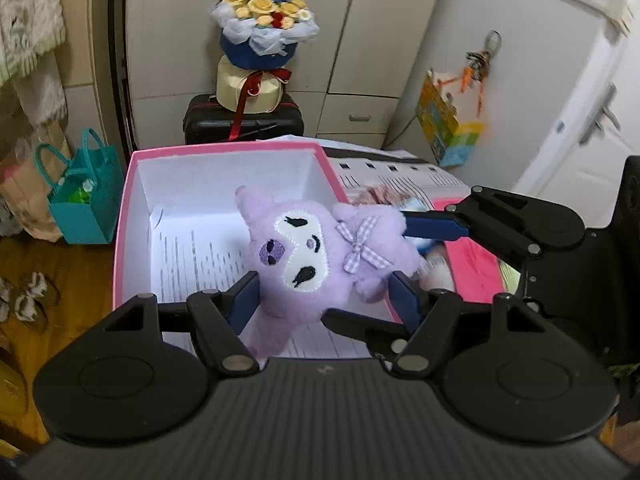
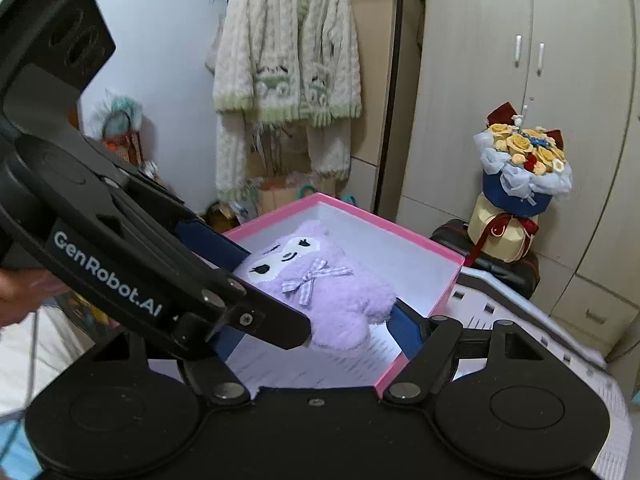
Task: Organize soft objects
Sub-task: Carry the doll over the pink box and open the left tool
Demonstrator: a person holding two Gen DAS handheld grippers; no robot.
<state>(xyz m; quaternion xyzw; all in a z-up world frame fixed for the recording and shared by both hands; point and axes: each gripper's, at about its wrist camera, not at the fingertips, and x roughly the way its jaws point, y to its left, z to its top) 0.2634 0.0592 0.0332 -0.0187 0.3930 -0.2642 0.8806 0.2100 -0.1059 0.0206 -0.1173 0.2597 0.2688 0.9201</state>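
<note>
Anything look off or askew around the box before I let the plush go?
Nothing looks damaged or spilled. The purple plush hangs tilted above the open pink box, pinched between both the left hand-held gripper and the right hand-held gripper. Printed sheets line the box floor.

A purple plush toy [image 1: 316, 256] is clamped between the left tongs [image 1: 326, 292], above an open pink box [image 1: 128, 200] with printed paper [image 1: 200, 264] inside. The right tongs [image 1: 436, 226] grip the toy's far side. A flower bouquet [image 1: 264, 28] stands behind.
</note>
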